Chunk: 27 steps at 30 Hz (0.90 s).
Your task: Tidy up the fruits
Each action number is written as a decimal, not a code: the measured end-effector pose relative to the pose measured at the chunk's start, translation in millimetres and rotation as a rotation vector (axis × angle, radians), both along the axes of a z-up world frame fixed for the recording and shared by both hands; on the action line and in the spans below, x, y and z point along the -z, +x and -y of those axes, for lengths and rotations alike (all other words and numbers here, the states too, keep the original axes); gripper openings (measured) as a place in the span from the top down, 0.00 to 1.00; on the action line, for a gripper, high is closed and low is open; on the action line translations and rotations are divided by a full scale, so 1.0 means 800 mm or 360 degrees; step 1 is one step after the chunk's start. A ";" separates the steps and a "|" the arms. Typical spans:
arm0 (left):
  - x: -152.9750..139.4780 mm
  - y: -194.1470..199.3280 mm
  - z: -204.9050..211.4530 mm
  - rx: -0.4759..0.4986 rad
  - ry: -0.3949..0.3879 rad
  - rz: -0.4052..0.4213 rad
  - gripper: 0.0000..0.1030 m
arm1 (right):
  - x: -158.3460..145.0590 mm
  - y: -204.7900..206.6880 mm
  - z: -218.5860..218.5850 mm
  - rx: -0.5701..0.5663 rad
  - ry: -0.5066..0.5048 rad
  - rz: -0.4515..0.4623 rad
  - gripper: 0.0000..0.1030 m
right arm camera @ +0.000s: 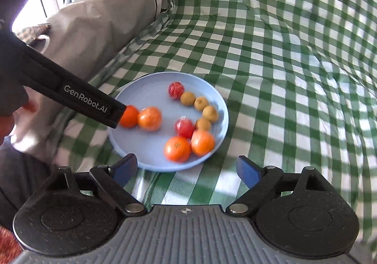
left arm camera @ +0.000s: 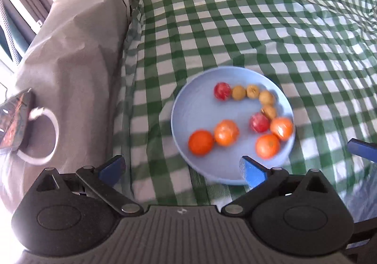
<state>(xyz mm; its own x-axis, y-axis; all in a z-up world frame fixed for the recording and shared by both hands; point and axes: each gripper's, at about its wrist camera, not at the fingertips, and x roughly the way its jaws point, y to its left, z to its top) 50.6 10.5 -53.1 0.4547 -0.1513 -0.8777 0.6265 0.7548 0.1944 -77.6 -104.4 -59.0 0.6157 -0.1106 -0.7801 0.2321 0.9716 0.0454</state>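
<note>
A light blue plate (left arm camera: pixel 188 108) lies on the green checked cloth and also shows in the right wrist view (right arm camera: pixel 146 84). It holds several oranges (left arm camera: pixel 201 142) (right arm camera: pixel 177 148), two red fruits (left arm camera: pixel 222 91) (right arm camera: pixel 176 90) and several small brown fruits (left arm camera: pixel 252 91) (right arm camera: pixel 201 103). My left gripper (left arm camera: pixel 182 168) is open and empty, just short of the plate's near rim; its right finger overlaps the rim. It shows as a black arm (right arm camera: pixel 77 96) over the plate's left side. My right gripper (right arm camera: pixel 187 167) is open and empty, just short of the plate.
A grey covered cushion (left arm camera: pixel 77 56) runs along the left of the cloth. A phone (left arm camera: pixel 14 120) with a white cable (left arm camera: pixel 50 136) lies on it. My right gripper's blue finger (left arm camera: pixel 362 148) shows at the right edge of the left wrist view.
</note>
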 end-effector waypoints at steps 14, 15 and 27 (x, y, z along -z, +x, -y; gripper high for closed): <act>-0.043 -0.081 -0.063 -0.0086 -0.0117 0.0126 0.00 | -0.040 -0.083 -0.047 0.0075 -0.0100 0.0175 0.07; -0.044 -0.084 -0.065 -0.0083 -0.0121 0.0133 0.00 | -0.042 -0.085 -0.048 0.0073 -0.0100 0.0182 0.07; -0.058 -0.106 -0.071 -0.0052 -0.0149 0.0191 0.00 | -0.052 -0.100 -0.057 0.0083 -0.0130 0.0222 0.02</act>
<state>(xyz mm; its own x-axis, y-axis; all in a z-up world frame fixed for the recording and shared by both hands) -34.6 67.2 -6.7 0.5614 -0.2132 -0.7996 0.5779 0.7926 0.1944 -157.9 -59.0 -17.2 0.7093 -0.2044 -0.6746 0.2790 0.9603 0.0023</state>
